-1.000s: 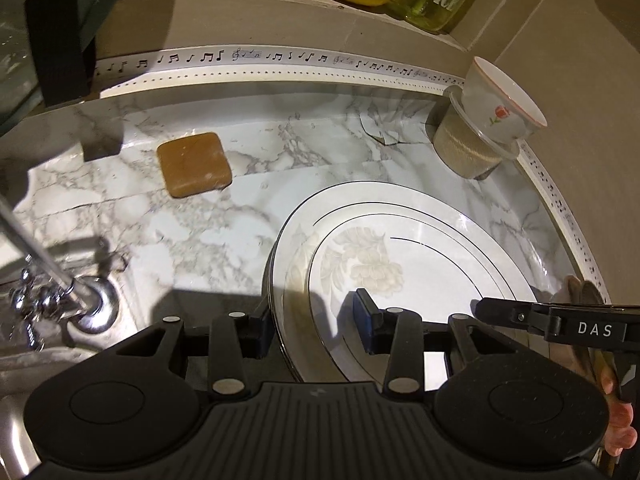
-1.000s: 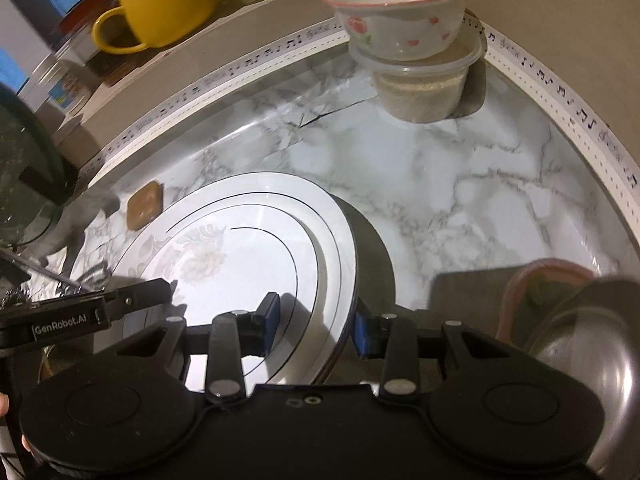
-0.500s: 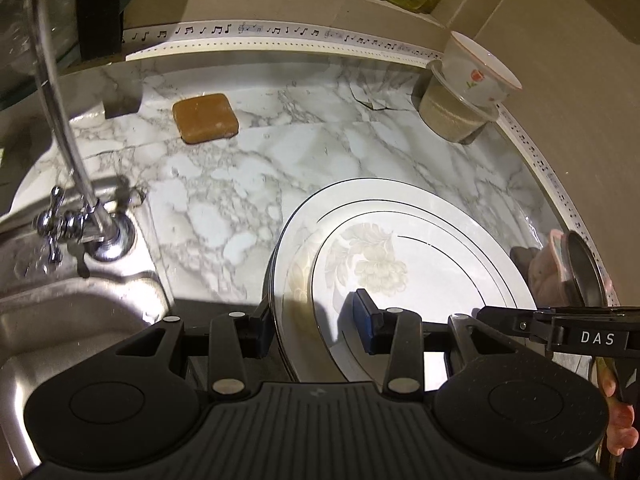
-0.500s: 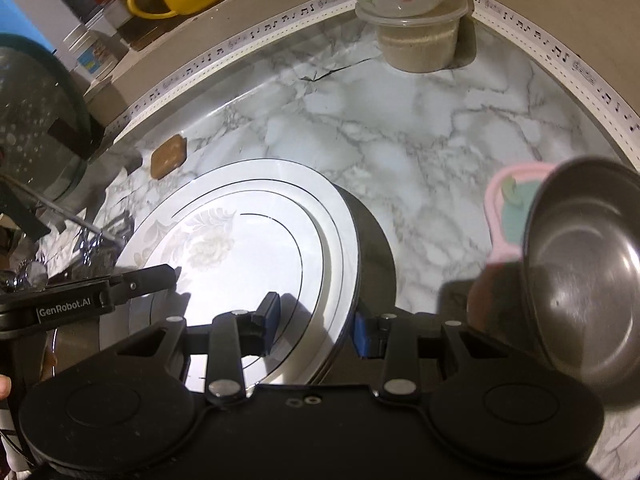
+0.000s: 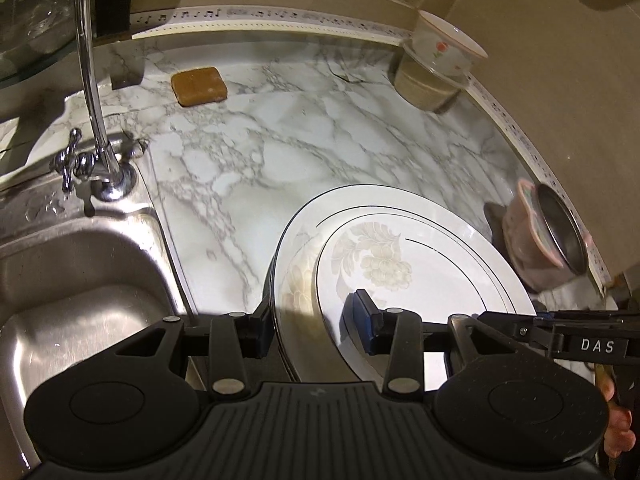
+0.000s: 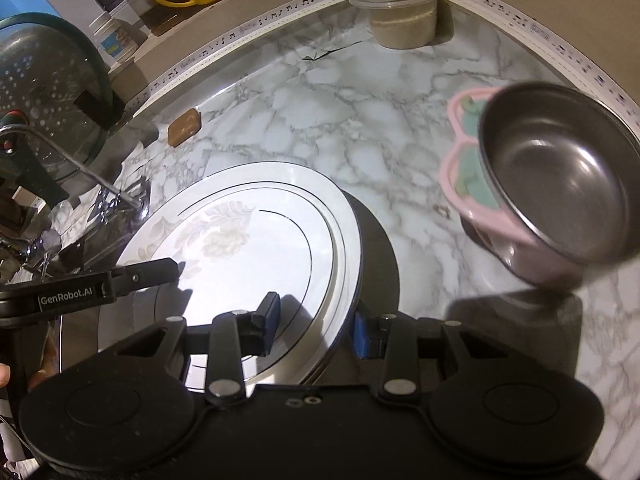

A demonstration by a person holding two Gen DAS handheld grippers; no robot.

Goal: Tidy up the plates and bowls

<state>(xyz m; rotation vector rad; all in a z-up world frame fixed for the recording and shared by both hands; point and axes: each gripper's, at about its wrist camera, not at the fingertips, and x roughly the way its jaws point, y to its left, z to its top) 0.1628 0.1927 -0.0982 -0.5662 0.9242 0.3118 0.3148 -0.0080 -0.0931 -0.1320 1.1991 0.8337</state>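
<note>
left gripper [image 5: 316,330]: matte black, two round side housings at 7 and 5 o'clock, ribbed centre plate, silver rivets, blue pads | right gripper [image 6: 314,328]: matte black, same round housings, smooth centre, two small holes, blue pads | markings: white "DAS" on right gripper's side, "GenRobot.AI" on left gripper's side

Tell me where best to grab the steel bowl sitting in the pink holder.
Probably the steel bowl's thin rim, one pad inside and one outside. It sits tilted in the pink holder, with its mouth toward the plates, so come from that open side; the holder covers its lower wall.
</note>
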